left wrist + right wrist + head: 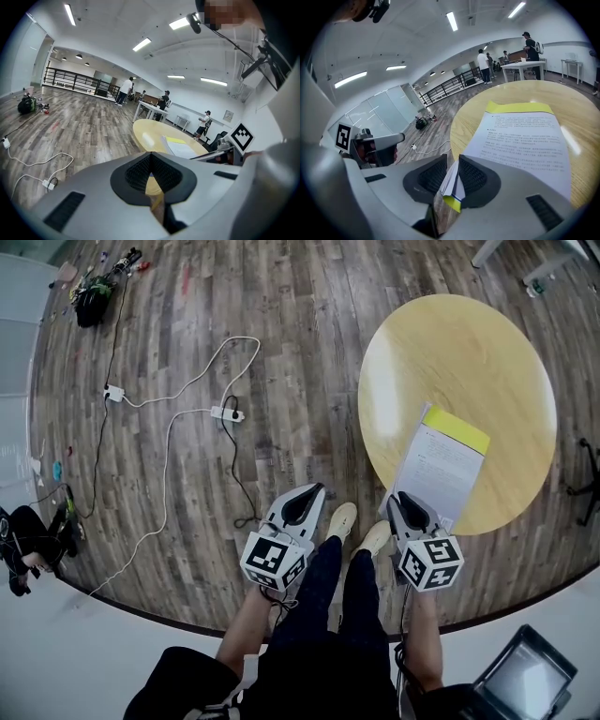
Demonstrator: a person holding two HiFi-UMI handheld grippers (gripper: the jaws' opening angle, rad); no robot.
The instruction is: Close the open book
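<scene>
Book [439, 465] lies on the near side of the round table [487, 352], printed white page up, so it reads as open; a yellow strip, probably the cover, shows along its far edge. Its near edge overhangs the table rim toward the person. Right gripper [405, 502] sits at that near edge. In the right gripper view the jaws are clamped on a thin sheaf of white leaves with a yellow corner under them. Judgement: the grip is taken at the overhang because the jaws can get above and below the paper there, and a held edge can be swung over to shut the book. Whether the sheaf is only the loose leaves or the whole thickness, I cannot tell. Left gripper [314, 491] hangs off the table, over the floor beside the person's legs; its jaws are together with nothing between them. It seems parked out of the way. Table top is smooth pale wood, glossy under the ceiling lights. Floor [281, 315] is grey-brown plank, with white cables and power strips [228, 413] and a dark bag [94, 301]. The room is a large open hall with people [483, 61] standing by far desks.
</scene>
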